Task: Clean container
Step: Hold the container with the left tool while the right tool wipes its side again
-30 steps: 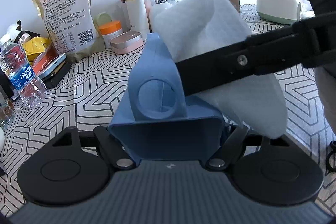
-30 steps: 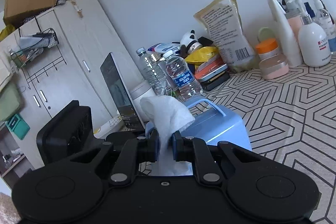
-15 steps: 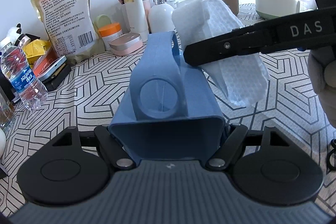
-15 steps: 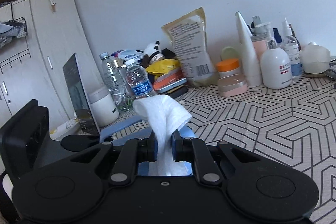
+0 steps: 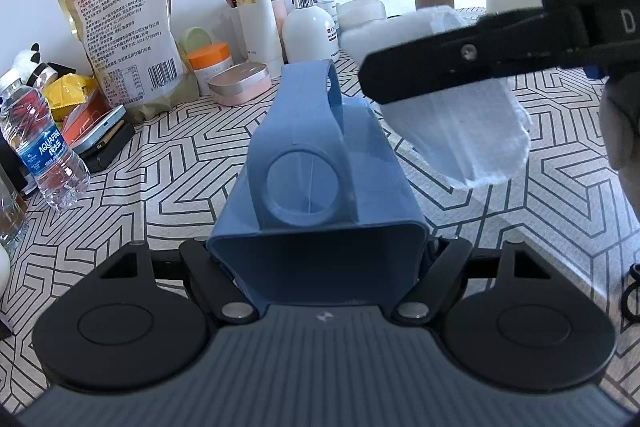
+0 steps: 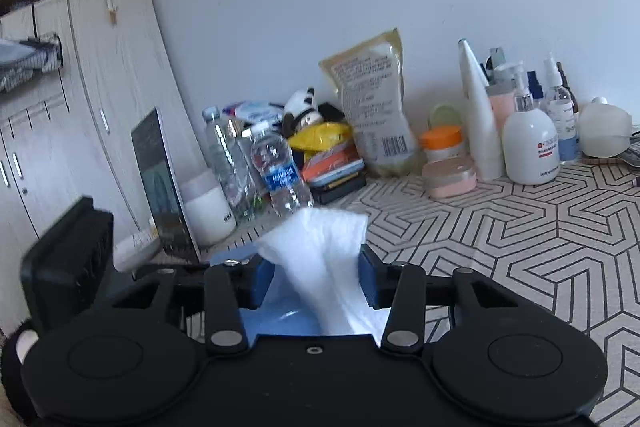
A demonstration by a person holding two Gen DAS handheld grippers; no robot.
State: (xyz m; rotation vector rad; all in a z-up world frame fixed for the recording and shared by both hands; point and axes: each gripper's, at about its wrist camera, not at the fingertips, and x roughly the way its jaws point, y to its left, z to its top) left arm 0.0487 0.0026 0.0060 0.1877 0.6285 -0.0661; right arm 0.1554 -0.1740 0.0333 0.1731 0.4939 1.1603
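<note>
The left tool (image 5: 316, 259) clamps the blue container (image 5: 320, 163) to steady it; the right tool (image 6: 316, 281) is opening, and the white wipe (image 6: 320, 259) sits loose between its jaws.

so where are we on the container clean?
Wiping looks finished: the white wipe is off the blue container, beside it in the air. In hand: left hand-held gripper clamps the container; right hand-held gripper's jaws are opening, wipe loose between them. Left: drop the wipe, set the container down.
</note>
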